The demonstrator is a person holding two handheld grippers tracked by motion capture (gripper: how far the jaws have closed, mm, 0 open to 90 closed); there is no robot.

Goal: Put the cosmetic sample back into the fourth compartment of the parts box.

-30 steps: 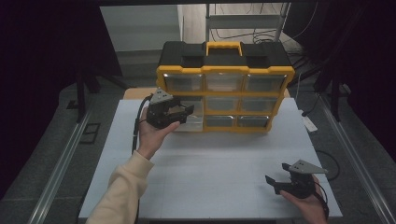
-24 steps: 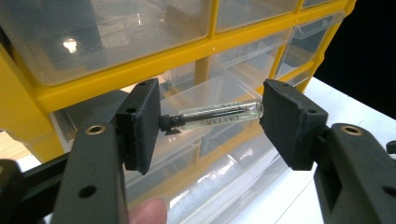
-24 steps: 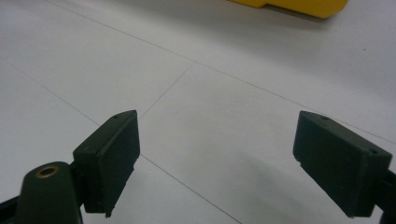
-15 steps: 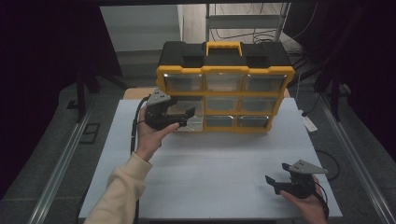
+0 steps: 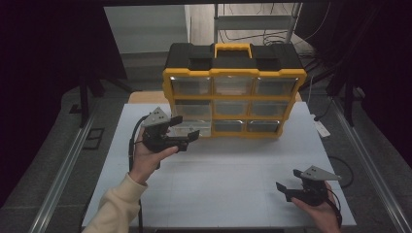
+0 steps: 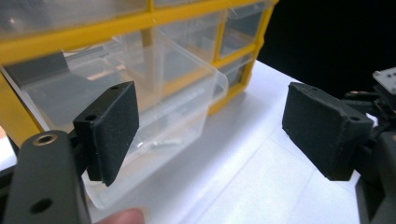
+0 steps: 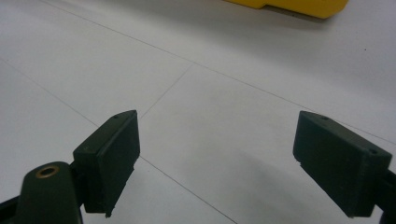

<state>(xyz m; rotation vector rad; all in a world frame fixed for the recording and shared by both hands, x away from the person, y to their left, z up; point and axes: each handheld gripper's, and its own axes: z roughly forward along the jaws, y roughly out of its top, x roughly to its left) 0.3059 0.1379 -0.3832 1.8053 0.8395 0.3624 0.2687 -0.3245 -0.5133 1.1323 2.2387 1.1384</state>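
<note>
Darkness rings the white desk we look down on, with grey floor at both sides and a metal shelf at upper centre. Our yellow drawer cabinet stands at the desk's far middle, its lower-left clear drawer pulled out. Left tool, jaws wide, empty, hovers just beside that drawer; right tool gapes empty at lower right.
</note>
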